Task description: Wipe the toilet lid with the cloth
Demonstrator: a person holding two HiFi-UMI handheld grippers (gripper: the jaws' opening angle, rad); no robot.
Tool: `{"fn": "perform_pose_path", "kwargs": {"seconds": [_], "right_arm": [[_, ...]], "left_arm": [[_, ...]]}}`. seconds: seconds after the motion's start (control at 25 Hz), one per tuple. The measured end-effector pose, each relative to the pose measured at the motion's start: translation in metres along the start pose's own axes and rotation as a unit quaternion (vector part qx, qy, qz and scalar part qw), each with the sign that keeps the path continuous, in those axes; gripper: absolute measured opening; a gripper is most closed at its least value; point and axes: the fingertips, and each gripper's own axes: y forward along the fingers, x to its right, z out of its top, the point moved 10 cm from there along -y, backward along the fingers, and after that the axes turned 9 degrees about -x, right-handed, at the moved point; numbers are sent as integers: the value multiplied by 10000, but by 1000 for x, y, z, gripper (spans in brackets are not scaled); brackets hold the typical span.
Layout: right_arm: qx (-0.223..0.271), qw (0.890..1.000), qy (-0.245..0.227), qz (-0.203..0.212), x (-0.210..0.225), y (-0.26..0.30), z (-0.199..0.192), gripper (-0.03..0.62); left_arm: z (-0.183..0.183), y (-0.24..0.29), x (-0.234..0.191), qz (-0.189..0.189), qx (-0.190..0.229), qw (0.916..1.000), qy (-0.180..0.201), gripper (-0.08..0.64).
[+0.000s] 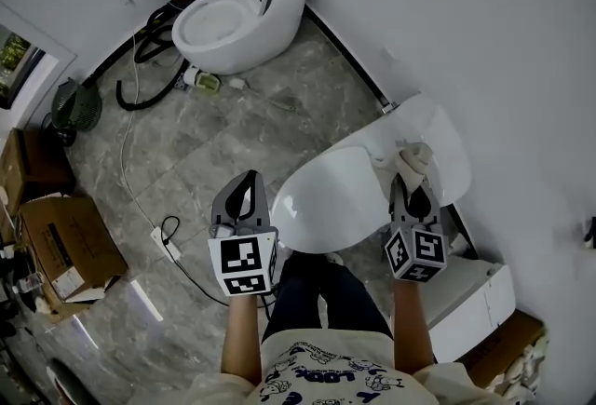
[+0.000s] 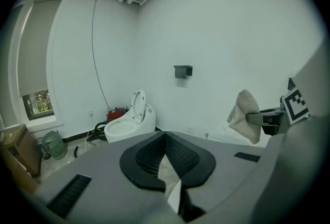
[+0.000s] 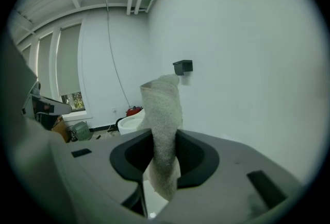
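Cloth: the pale towelling cloth (image 1: pixel 415 155) is bunched at the tip of the right gripper (image 1: pixel 415 178), over the rear of the near toilet, where the lid meets the white back part (image 1: pixel 445 135).
Toilet lid: the toilet lid (image 1: pixel 331 198) is down, glossy and domed, directly ahead of the person and between the two grippers.
Right jaws: clamped on the cloth's middle. In the right gripper view one fold stands up above the jaws and a shorter end hangs below them.
Left jaws: the left gripper (image 1: pixel 244 187) has its jaws pressed together on nothing. It hovers over the floor just beside the lid's left edge.
Contact: the left gripper view shows the cloth hanging from the right gripper, seemingly clear of the white surface. I cannot be sure it is off the lid.
Step in hand: probably lowering the cloth to begin a stroke; no wiped area can be made out.
Risk, grip: only a narrow pinch holds the cloth, so dragging across the lid could tug it free.
Risk, scraping: little cloth lies under the jaws, so pressing down may put hard plastic on the gloss finish.
Risk, coverage: starting at the rear, a short stroke would miss the front curve.
Risk, footing: a power strip (image 1: pixel 168 246) and its cable (image 1: pixel 133 172) lie on the floor by the person's left side, a hazard when stepping round.
Elsewhere: a second toilet (image 1: pixel 237 17) stands open, well away.
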Motion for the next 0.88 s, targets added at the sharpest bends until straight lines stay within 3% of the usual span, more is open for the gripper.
{"fn": "perform_pose_path", "kwargs": {"seconds": [0.88], "right_arm": [[-1069, 9940, -111, 184, 67, 159, -87, 98]], "left_arm": [[-66, 147, 34, -59, -883, 9961, 30, 3]]}}
